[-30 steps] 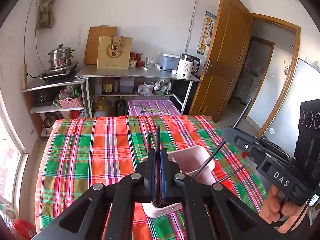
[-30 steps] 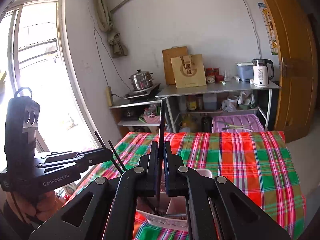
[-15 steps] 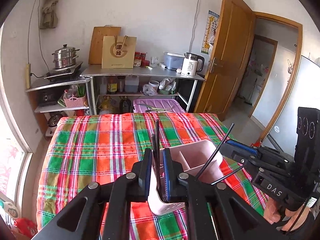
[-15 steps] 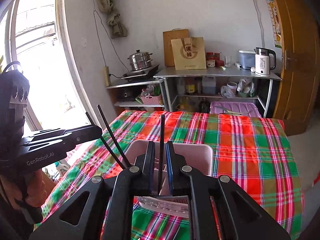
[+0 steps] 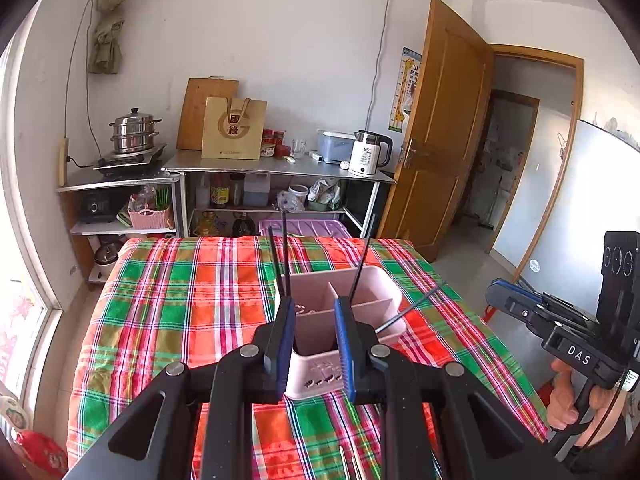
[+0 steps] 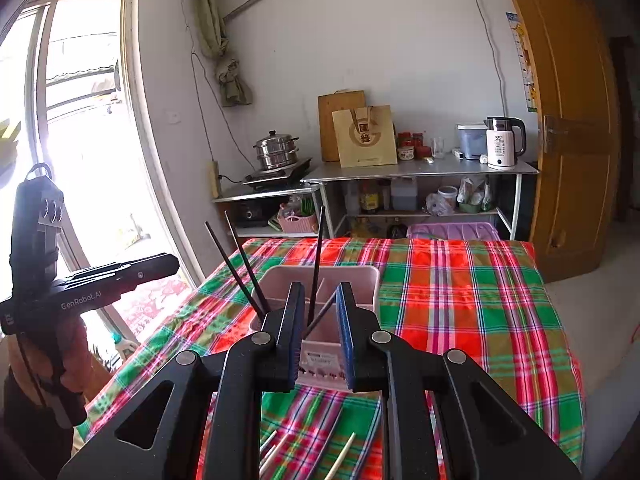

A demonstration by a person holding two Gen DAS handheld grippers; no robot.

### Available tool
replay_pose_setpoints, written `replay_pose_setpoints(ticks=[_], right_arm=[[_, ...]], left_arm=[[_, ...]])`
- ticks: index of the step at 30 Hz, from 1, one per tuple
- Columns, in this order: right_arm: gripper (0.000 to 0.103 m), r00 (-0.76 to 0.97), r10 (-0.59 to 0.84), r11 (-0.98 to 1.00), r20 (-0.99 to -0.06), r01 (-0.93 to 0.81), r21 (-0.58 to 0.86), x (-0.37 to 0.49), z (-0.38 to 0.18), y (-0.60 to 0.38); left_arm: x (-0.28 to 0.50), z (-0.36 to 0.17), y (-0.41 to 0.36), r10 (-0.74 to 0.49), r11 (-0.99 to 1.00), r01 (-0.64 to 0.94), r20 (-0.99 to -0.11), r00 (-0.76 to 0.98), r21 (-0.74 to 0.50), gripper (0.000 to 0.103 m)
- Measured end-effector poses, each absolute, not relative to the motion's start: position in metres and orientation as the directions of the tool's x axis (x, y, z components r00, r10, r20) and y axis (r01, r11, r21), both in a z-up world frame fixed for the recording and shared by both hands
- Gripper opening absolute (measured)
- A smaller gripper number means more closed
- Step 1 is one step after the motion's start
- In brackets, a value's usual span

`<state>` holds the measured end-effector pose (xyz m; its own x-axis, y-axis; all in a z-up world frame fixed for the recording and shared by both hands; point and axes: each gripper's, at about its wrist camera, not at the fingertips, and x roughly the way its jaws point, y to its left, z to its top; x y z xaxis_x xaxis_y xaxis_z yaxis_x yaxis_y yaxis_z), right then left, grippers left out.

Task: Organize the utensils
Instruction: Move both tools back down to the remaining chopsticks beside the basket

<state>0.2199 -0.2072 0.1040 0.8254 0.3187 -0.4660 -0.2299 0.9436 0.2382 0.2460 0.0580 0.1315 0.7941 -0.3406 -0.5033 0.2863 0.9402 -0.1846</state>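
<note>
Where chopsticks lie: plaid tablecloth.

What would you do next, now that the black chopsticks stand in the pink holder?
Probably draw the right gripper back toward the pale chopsticks lying on the cloth nearest the camera. Its jaws have just been opening and grip nothing; the black chopsticks already rest in the pink holder.

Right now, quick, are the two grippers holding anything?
Left gripper: just opened, holding nothing.
Right gripper: just opened, a black chopstick loose between its fingers.
</note>
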Motion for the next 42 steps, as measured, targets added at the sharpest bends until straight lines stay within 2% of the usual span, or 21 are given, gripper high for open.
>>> replay_pose_setpoints(ticks=[4,15,31,39,42], right_arm=[[0.017,0.826,0.296,0.951,-0.479,-0.21,0.225,0.197,0.089,-0.212],[0.017,0.772,0.312,0.944,-0.555,-0.185,0.274,0.172,0.042,-0.227],[0.016,0.598,0.296,0.953,-0.745,-0.129,0.275,0.2,-0.053,-0.216],[0.015,0.545,0.28,0.959,-0.79,-0.121,0.257,0.212,-0.075,-0.21],[0.009,0.545,0.266,0.963,-0.795,-0.125,0.237,0.214,-0.075,-0.209]], left_arm=[[0.221,0.113,0.051,-0.347,0.938,0.292,-0.51,0.787,-0.188,0.02],[0.195,0.054,0.025,-0.367,0.928,0.322,-0.604,0.708,-0.186,0.02],[0.234,-0.019,-0.018,-0.41,0.904,0.341,-0.748,0.522,-0.258,0.02],[0.254,-0.039,-0.037,-0.412,0.899,0.346,-0.787,0.458,-0.269,0.02],[0.261,-0.044,-0.044,-0.418,0.895,0.351,-0.796,0.438,-0.276,0.02]])
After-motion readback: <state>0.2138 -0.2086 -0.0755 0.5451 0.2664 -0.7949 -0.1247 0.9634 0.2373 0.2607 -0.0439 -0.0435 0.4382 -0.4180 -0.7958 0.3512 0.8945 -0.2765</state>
